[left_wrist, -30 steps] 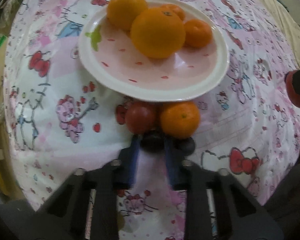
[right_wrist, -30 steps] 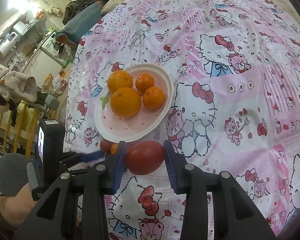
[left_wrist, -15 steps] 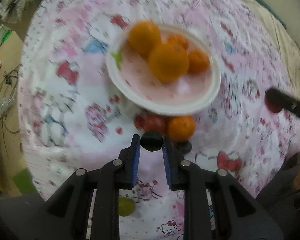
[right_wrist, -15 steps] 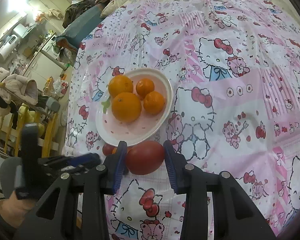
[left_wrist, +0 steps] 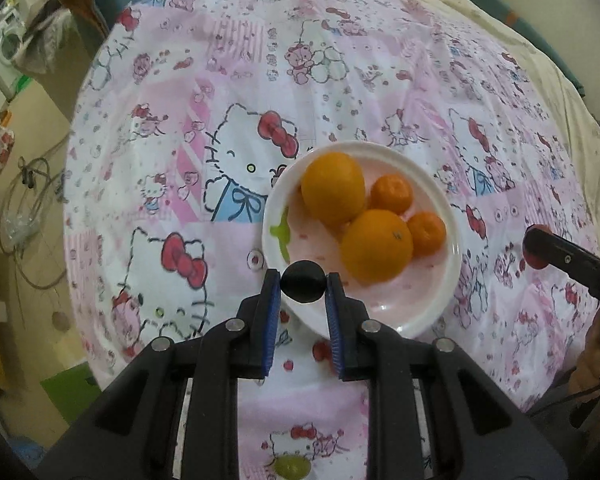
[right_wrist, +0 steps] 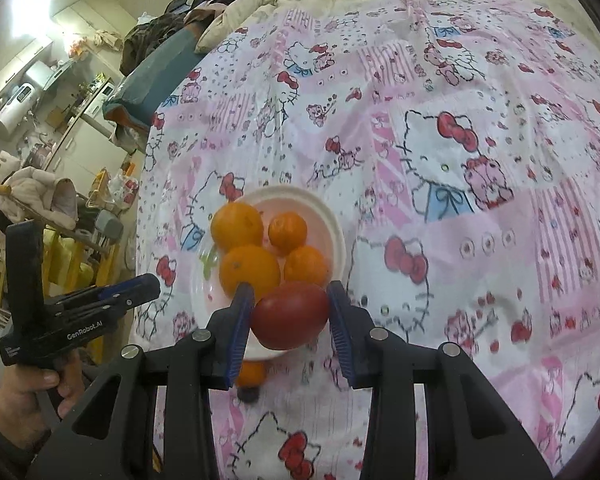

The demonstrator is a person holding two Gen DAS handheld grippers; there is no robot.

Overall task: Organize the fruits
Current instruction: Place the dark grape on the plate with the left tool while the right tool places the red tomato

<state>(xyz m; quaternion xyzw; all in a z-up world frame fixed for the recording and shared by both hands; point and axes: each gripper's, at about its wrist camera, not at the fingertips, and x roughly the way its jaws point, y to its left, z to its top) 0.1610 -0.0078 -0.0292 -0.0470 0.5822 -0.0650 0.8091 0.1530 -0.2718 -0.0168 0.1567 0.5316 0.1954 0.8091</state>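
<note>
I've lifted the left gripper [left_wrist: 303,286], pinching a dark grape, over the plate [left_wrist: 432,316] at 6 o'clock (ready to drop); right gripper [right_wrist: 290,316] holds a red tomato.

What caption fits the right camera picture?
Right gripper holds a red fruit over a plate of four oranges.

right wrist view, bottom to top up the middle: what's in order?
Dark small fruit on the cloth → small orange below the plate → red fruit in the right gripper → big near orange → far big orange → plate's far rim.
</note>
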